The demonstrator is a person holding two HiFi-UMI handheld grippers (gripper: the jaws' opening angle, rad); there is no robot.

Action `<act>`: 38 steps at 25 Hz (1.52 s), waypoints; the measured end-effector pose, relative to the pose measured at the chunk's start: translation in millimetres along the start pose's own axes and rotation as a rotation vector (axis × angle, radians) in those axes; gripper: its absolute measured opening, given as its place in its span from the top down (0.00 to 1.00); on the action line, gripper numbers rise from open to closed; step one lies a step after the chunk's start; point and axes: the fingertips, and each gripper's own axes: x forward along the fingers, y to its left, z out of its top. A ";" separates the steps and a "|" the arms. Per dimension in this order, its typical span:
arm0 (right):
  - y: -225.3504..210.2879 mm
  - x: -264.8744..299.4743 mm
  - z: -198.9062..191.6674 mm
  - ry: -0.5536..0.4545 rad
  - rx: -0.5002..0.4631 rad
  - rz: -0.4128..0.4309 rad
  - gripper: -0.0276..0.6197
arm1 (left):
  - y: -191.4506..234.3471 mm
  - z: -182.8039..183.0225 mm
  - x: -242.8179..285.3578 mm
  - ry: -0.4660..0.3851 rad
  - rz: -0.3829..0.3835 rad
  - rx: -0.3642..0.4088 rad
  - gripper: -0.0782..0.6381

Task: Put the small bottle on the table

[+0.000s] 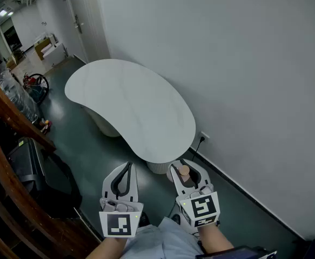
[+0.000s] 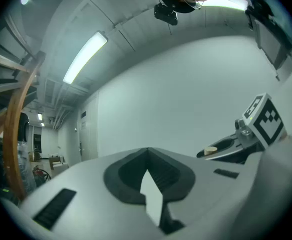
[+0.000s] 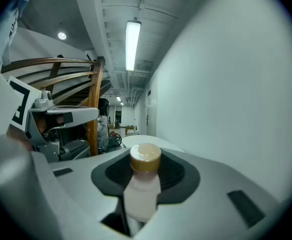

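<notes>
Small bottle (image 3: 142, 189) clamped upright in right gripper (image 1: 183, 167), near table (image 1: 130, 107) edge

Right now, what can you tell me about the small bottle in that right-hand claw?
The small bottle is pale pinkish-white, plastic by its look, with a round tan cap on. It stands upright, its body clamped between the jaws of the right gripper, the cap sticking above them. It is held in the air, short of the white table.

The table (image 1: 130, 109) top looks smooth and faintly glossy, the small bottle (image 3: 141, 191) milky plastic, the handrail (image 1: 8, 115) varnished wood.
</notes>
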 end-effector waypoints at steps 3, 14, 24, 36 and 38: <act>-3.5 -1.3 0.0 -0.004 -0.001 0.004 0.78 | -4.4 0.5 2.1 0.001 0.007 -0.012 0.89; -25.2 -22.6 -10.0 -0.002 0.012 0.073 0.78 | -40.5 -9.4 -5.5 0.049 0.054 -0.010 0.89; -33.1 -1.2 -20.8 0.031 0.018 0.111 0.78 | -35.4 -27.1 4.1 0.106 0.085 -0.003 0.89; -49.3 100.5 10.1 0.006 -0.010 0.070 0.78 | 34.3 -26.9 91.7 0.018 0.058 -0.035 0.89; -50.6 116.8 20.0 -0.008 -0.022 0.062 0.78 | 46.6 -23.6 105.0 -0.005 0.052 -0.038 0.89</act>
